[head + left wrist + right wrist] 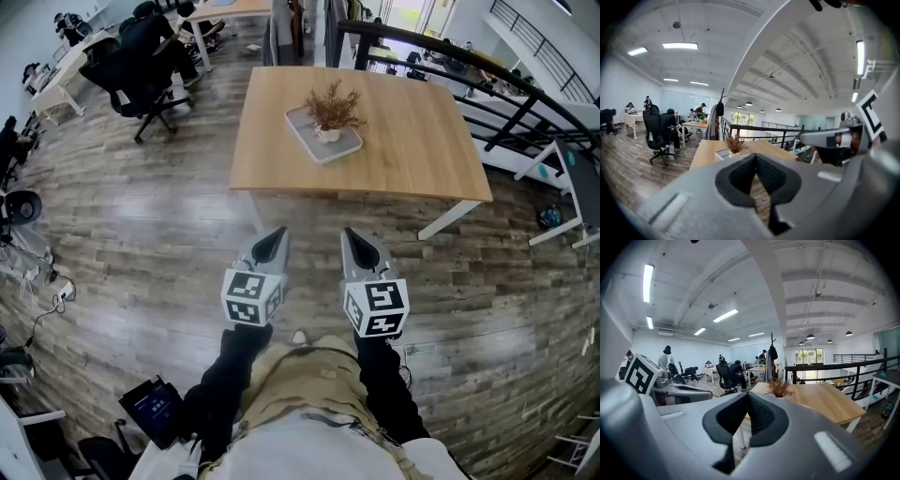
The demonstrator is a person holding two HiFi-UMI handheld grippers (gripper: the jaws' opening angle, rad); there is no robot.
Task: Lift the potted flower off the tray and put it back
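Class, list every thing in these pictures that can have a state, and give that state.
potted flower: upright, standing on the tray
tray: flat on the table, bearing the flower
left gripper: shut, empty, short of the table
right gripper: shut, empty, short of the table

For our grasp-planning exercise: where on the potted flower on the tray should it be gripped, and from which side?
Grip the potted flower by its white pot, below the twigs: it stands upright, while the dry sprigs spread wide and look fragile. Probably come in low from the near edge of the table, over the shallow rim of the tray.
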